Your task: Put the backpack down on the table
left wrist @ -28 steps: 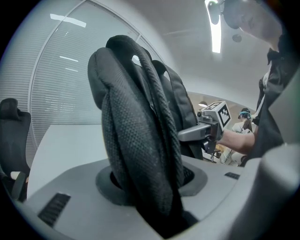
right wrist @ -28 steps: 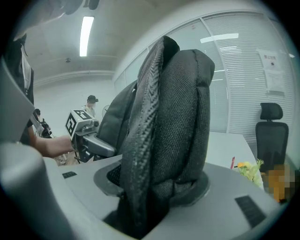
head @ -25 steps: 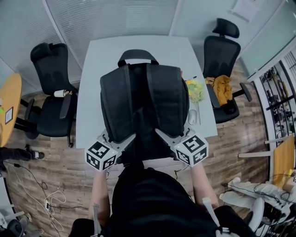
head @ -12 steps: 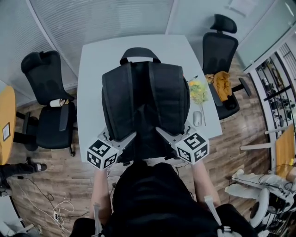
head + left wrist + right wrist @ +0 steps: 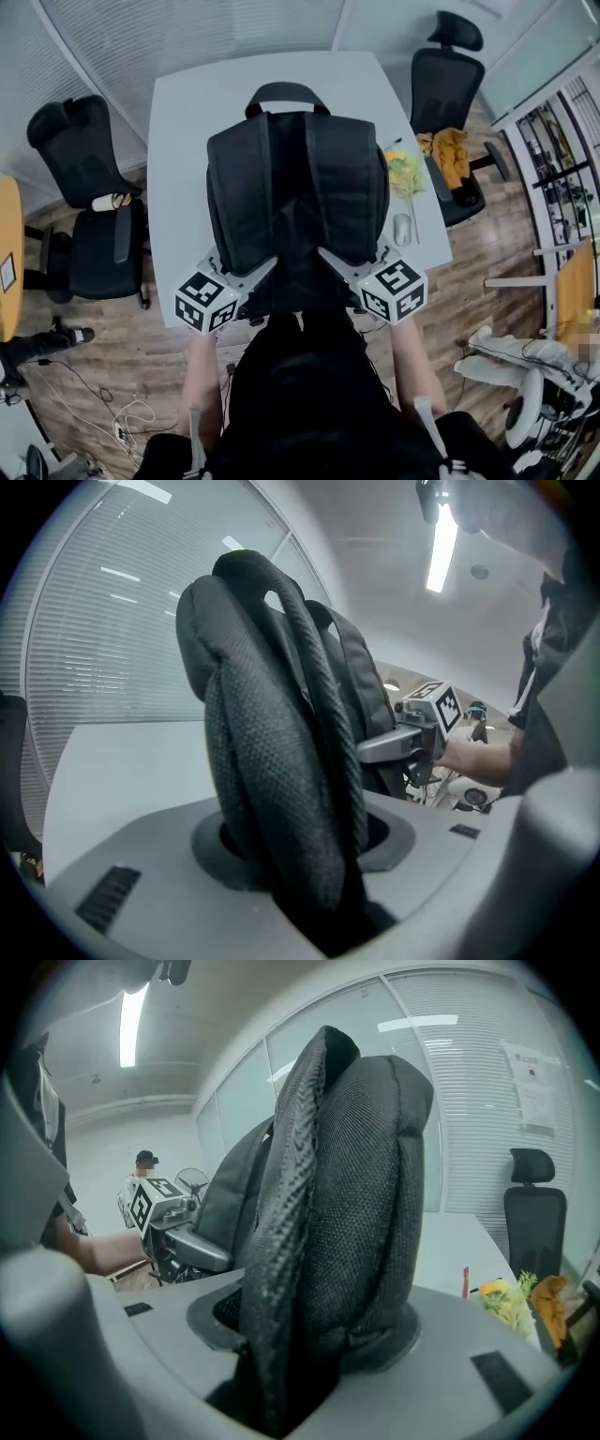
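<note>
The backpack [image 5: 295, 202] hangs over the desk [image 5: 187, 122], lengthwise from near edge to far edge, with the left hand-held gripper [image 5: 255, 274] and right hand-held gripper [image 5: 335, 264] both clamped on its near-edge end.

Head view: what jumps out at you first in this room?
A big black backpack fills the middle, over the white table. The left gripper and right gripper each clamp one of its padded shoulder straps from the near side. Black office chairs stand on either side of the table.
</note>
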A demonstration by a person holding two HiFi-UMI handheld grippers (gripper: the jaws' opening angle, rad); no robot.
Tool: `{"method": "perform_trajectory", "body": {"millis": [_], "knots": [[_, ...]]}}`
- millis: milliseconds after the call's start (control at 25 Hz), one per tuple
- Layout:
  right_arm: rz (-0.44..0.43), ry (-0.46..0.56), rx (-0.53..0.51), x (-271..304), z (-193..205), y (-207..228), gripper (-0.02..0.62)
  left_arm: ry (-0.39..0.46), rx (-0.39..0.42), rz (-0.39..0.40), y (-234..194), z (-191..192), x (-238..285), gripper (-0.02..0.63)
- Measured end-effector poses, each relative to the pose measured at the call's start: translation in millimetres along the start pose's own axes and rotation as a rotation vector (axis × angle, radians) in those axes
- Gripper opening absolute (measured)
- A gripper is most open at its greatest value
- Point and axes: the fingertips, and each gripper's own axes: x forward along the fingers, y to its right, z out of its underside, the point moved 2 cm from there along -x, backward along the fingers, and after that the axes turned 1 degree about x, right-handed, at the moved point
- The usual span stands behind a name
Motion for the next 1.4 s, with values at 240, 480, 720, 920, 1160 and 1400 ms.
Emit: {"method": "perform_trajectory", "body": {"millis": [240, 480, 720, 920, 1160, 1400], "knots": [[-0.006, -0.012, 0.02, 10, 2, 19, 0.23, -0.025, -0.017, -0.004, -11, -2, 17, 0.184], [-0.041, -0.035, 0.039, 29, -1, 47, 0.232, -0.053, -0.056, -0.024, -32, -6, 37, 0.185], [-0.079, -0.069, 0.049, 46, -2, 72, 0.232, -0.076, -0.102, -0.05, -48, -7, 57, 0.186], [-0.099, -0.101, 0.066, 63, 3, 93, 0.232, -0.103, -0.145, -0.067, -63, -2, 76, 0.186], [-0.113, -0.137, 0.095, 81, 14, 106, 0.232, -0.141, -0.192, -0.082, -78, 9, 89, 0.186], [-0.125, -0.159, 0.12, 93, 21, 118, 0.23, -0.171, -0.218, -0.083, -90, 15, 100, 0.189]]}}
